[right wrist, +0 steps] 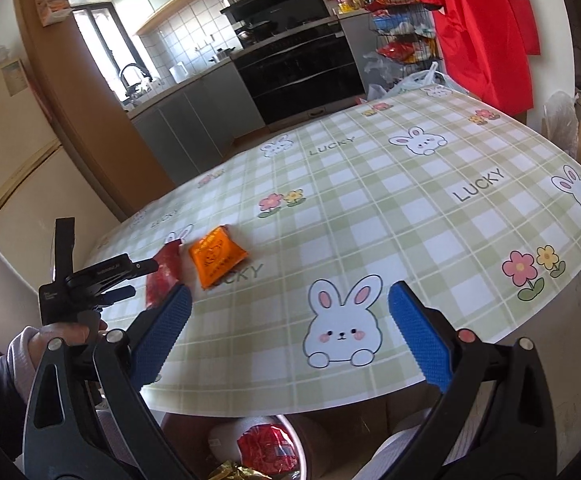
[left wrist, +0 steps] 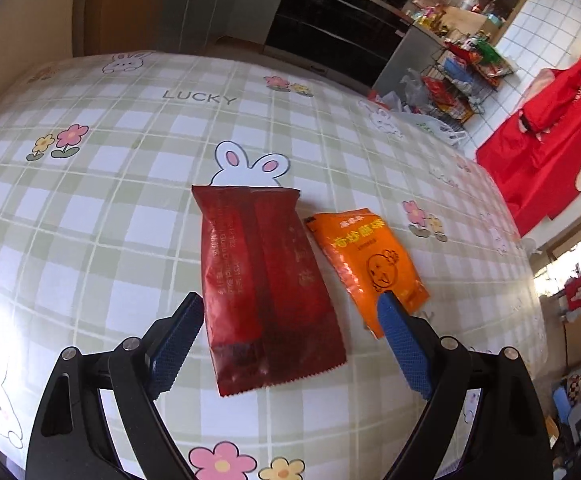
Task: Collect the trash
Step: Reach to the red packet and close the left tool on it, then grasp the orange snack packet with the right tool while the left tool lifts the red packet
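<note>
The left hand-held gripper (left wrist: 290, 312) hangs over the surface (left wrist: 90, 208), its blue pads spread wide apart with nothing pinched between them. Right below it lies a dark red wrapper (left wrist: 266, 288), long and flat on the checked bunny cloth, framed by the two fingers but touched by neither as far as the left wrist view shows. Just beside it, on the right in that view, sits an orange wrapper (left wrist: 366, 264) with a cartoon face printed on it; the right-hand pad stands in front of its lower corner, and whether it touches there is not clear. From the right wrist view, both wrappers lie near the surface's left edge, the orange wrapper (right wrist: 217, 256) next to the dark red wrapper (right wrist: 164, 276), with the left hand-held gripper (right wrist: 130, 280) reaching in over the red one, held by a hand (right wrist: 66, 330) in a pale sleeve. The right hand-held gripper (right wrist: 290, 316) hovers at the near edge of the surface (right wrist: 410, 208), fingers wide apart and empty, over a printed bunny. Below that near edge, a round bin (right wrist: 296, 440) shows a red crumpled wrapper (right wrist: 266, 452) and something gold and shiny inside.
</note>
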### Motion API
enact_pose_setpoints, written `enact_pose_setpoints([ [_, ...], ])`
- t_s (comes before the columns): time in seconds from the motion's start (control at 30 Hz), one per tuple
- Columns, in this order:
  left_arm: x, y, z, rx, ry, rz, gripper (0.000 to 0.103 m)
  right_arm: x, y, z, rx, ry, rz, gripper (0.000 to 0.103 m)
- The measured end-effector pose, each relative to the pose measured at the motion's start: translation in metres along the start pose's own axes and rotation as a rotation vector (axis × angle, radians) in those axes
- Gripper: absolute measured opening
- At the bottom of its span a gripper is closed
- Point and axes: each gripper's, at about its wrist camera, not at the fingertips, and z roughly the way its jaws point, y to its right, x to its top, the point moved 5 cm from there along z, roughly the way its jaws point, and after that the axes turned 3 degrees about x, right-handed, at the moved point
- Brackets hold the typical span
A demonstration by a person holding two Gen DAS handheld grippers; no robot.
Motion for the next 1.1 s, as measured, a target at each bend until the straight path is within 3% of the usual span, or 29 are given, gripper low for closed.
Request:
enact_pose_setpoints([
  [0.07,0.004,-0.002,0.012,0.057,-0.006,0.001,0.088,0.001,0.006,0.005,-0.016,-0.009,0.007,0.097],
  [0.27,0.008,-0.003,0.035,0.056,-0.052,-0.006,0.089,0.001,0.008,0.017,-0.052,-0.043,-0.018,0.097],
  [0.47,0.010,-0.010,0.036,0.078,-0.047,0.034,0.089,0.000,-0.007,0.032,-0.045,-0.081,-0.044,0.097],
  [0.5,0.010,-0.011,0.035,0.077,-0.047,0.041,0.083,0.000,-0.012,0.035,-0.043,-0.085,-0.057,0.097],
  [0.63,0.011,-0.019,0.028,0.023,-0.065,0.087,0.040,0.009,-0.036,0.049,-0.032,-0.100,-0.159,0.097],
  [0.67,0.011,-0.024,0.025,0.005,-0.067,0.086,0.036,0.012,-0.043,0.054,-0.027,-0.105,-0.189,0.097],
  [0.73,0.012,-0.033,0.019,-0.010,-0.067,0.078,0.018,0.018,-0.057,0.065,-0.004,-0.115,-0.242,0.097],
  [0.8,0.012,-0.044,0.011,-0.012,-0.056,0.081,0.006,0.024,-0.070,0.078,0.034,-0.122,-0.299,0.097],
  [0.87,0.012,-0.054,0.006,-0.024,-0.052,0.052,0.006,0.030,-0.085,0.092,0.051,-0.131,-0.369,0.097],
  [0.9,0.013,-0.057,0.005,-0.031,-0.055,0.028,0.007,0.032,-0.090,0.100,0.044,-0.138,-0.404,0.097],
  [0.97,0.016,-0.060,0.004,-0.060,-0.055,-0.030,0.042,0.036,-0.100,0.113,0.027,-0.151,-0.455,0.097],
  [1.0,0.018,-0.060,0.002,-0.075,-0.036,-0.062,0.083,0.037,-0.103,0.118,0.026,-0.152,-0.466,0.097],
  [1.03,0.021,-0.059,0.000,-0.078,-0.005,-0.091,0.095,0.039,-0.105,0.122,0.027,-0.153,-0.469,0.097],
  [1.1,0.026,-0.049,0.002,-0.092,0.020,-0.100,0.097,0.041,-0.107,0.130,0.034,-0.157,-0.465,0.097],
])
